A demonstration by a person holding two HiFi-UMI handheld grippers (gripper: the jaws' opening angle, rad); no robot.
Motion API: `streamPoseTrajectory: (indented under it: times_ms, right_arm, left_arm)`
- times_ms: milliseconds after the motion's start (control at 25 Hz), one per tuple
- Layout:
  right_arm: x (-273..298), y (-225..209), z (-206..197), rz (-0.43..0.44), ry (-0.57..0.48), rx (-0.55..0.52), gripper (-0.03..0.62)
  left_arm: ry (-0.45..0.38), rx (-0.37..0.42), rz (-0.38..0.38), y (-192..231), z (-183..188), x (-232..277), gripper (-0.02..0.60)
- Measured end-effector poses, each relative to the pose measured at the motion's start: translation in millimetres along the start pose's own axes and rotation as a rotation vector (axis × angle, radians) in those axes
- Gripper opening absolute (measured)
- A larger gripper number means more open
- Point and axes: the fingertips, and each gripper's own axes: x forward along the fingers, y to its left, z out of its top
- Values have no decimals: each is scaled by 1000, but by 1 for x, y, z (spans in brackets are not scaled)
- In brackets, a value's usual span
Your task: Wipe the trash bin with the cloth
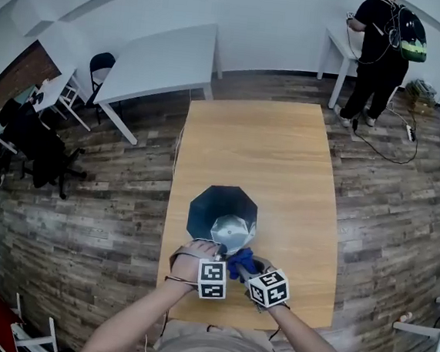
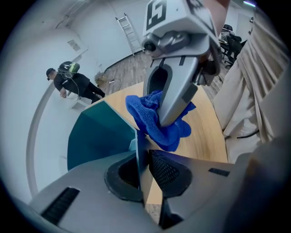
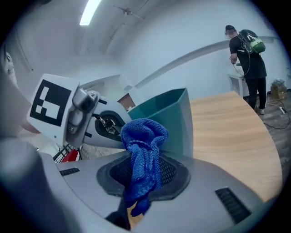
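Pinching a crumpled blue microfibre cloth [image 3: 143,136] between its pads, the right gripper [image 3: 141,166] held it bunched, a loose fold standing up above the jaws and a short tail hanging below them. Just beside it, the left gripper [image 2: 140,159] was closed on the thin near wall of the trash bin [image 2: 97,134], one jaw inside the rim and one outside. In the left gripper view the cloth hung just above that same near rim; whether it touched the rim could not be told.

The trash bin was teal, with flat faceted sides and an eight-sided rim. Its inside looked dark in the head view, with a pale shiny patch by the near wall. It stood on the near part of a light wooden table [image 1: 261,152], closer to that table's left edge than to its right.

Counted: one trash bin, one cloth, two grippers, each bearing one marker cube, and one wooden table.

Both grippers were close in over the table's near edge. Beyond the trash bin the tabletop ran on to its far edge. Wood-plank floor [image 1: 125,193] lay on both sides. Farther off stood a white table [image 1: 162,57] on the left, and at the far right a person [image 1: 380,59] with a backpack stood at another white table [image 1: 340,42].
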Motion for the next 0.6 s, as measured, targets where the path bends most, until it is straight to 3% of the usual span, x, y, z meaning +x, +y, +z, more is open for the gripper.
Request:
streamPoseTrajectory:
  times_ms: [200,600]
  right_arm:
    - [7,9,13,-26,8,17,75]
    - [67,-36,-56,-124,141,102,75]
  left_arm:
    - [4,-21,-9,1,7,0,46]
    - [-13,-30,-27,3,10,2,43]
